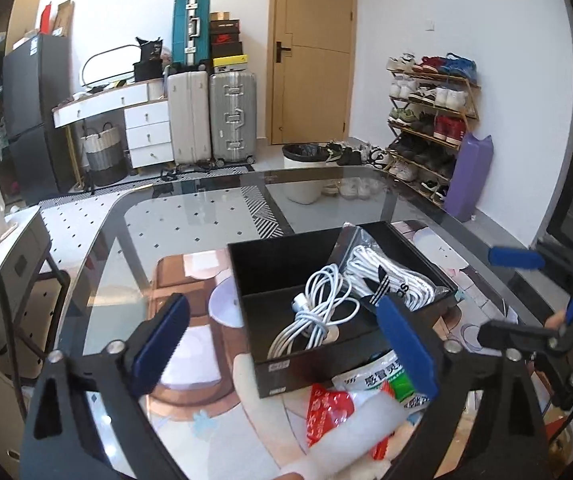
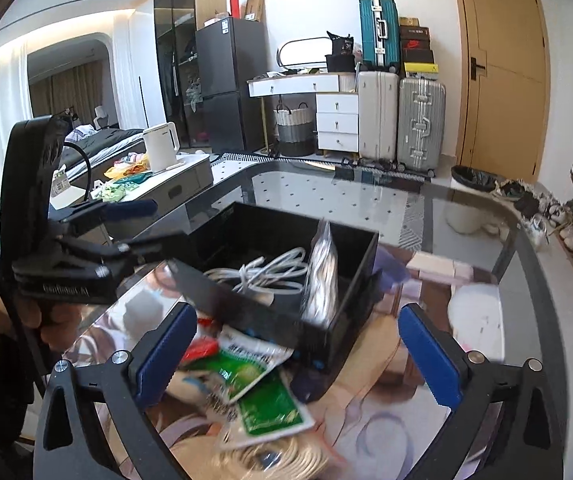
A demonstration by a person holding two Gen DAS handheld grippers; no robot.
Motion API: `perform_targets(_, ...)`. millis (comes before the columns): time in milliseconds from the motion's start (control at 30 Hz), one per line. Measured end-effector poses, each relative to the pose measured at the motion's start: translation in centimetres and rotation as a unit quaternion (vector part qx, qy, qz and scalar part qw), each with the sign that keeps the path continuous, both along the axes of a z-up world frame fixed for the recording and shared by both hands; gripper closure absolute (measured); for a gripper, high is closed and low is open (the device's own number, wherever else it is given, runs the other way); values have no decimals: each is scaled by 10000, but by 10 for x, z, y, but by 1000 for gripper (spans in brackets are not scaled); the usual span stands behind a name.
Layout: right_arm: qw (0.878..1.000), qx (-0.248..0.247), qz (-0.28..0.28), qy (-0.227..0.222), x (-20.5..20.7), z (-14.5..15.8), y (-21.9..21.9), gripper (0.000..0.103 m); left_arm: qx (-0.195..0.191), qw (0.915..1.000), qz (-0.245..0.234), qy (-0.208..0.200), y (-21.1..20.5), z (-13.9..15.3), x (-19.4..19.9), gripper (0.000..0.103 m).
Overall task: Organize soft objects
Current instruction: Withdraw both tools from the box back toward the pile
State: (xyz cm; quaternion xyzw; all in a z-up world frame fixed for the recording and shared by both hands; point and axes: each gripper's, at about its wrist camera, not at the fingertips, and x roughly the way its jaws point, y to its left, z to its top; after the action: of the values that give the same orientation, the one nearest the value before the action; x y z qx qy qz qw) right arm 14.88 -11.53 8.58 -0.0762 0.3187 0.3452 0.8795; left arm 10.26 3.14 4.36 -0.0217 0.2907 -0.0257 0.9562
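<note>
Two soft items, a coiled white cable [image 1: 314, 320] and bagged white laces [image 1: 390, 276], lay inside the black divided box [image 1: 270, 372] on the glass surface [image 1: 190, 216]. Sachets [image 1: 382, 388] waited just near it. Both claws, left [image 1: 282, 348] and right [image 2: 294, 356], gaped wide, empty.

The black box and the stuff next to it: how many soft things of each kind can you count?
In the black box:
White cable bundle: 1
Clear bag of white laces: 1
On the glass table in front:
Green-and-white packet: 1
Red packet: 1
Total: 4
</note>
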Motion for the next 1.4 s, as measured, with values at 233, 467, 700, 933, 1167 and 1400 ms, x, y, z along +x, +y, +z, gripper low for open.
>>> perform_targets(233,9995,14,-126,272,-21,-16,-12,1,-108,9999,81,21,6,-5,-17,0)
perform_targets(467,9993,-90,7,353,-36,-25,-13,1,-110,9998,174,80,8,-10,-29,0)
perform_targets(700,9986,-229,51,480,-45,-37,-14,1,-35,9998,152,145,1,-18,-41,0)
perform_targets(933,9978,-192,-44,628,-49,-45,-23,1,-152,9996,44,217,-7,-24,-49,0)
perform_targets(1167,9977,-145,-76,655,-53,-46,-27,1,-230,9994,-2,239,-9,-23,-57,0)
perform_targets(1400,9973,-143,-86,718,-55,-50,-29,1,-429,9986,-110,277,-8,-24,-62,0)
